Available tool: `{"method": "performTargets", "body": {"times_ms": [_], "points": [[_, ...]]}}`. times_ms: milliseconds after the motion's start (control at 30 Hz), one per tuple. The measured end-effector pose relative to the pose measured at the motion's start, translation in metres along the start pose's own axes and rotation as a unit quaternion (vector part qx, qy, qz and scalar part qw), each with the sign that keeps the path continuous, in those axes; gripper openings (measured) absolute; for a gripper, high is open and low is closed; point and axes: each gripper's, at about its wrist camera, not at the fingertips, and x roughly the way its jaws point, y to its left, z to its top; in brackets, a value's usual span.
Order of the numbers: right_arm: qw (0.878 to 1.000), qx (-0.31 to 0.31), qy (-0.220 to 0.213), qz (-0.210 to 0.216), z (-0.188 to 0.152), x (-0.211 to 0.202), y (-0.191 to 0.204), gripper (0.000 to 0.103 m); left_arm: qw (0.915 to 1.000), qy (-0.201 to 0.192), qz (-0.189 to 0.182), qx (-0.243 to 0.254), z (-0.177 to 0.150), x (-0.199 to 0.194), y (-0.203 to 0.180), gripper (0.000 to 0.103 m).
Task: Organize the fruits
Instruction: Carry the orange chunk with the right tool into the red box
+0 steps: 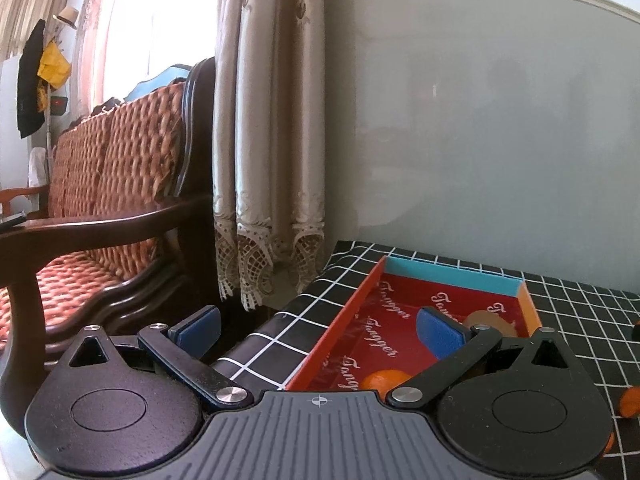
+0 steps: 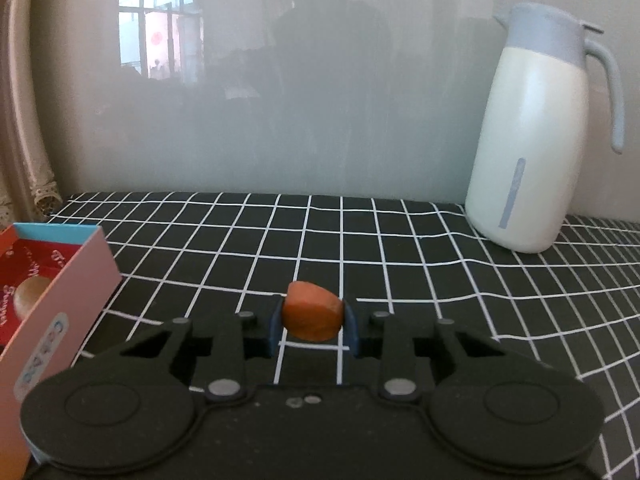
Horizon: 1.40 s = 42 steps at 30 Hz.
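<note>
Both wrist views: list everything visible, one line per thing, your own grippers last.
Orange fruit piece held by right gripper: one, orange, clamped between the fingers.
Shallow cardboard tray with red floor: one, red inside, teal end wall, on the table's left part.
Orange fruit in the tray: one, orange, near end.
Tan round fruit: one, in the tray.
Checked tablecloth: one, black with white grid.
Thermos jug: one, cream and grey-blue, back right.
Wicker sofa: one, brown, left.
Left gripper: open, over the tray.
Right gripper: shut.
</note>
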Motion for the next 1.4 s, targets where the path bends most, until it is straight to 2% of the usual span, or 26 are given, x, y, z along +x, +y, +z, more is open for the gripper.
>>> {"method": "performTargets", "body": {"times_ms": [200, 667, 1400], "points": [[1.000, -0.005, -0.008, -0.002, -0.005, -0.026, -0.006, 0.029, 1.0000, -0.003, -0.005, -0.004, 0.002, -0.011, -0.001, 0.103], [1.000, -0.008, -0.027, 0.010, -0.009, -0.058, -0.006, 0.029, 0.9999, -0.011, -0.007, 0.007, 0.002, -0.033, -0.008, 0.103], [0.991, -0.070, -0.062, 0.100, -0.003, -0.083, 0.100, 0.029, 0.9991, -0.007, 0.041, -0.003, 0.004, -0.023, 0.057, 0.103]]}}
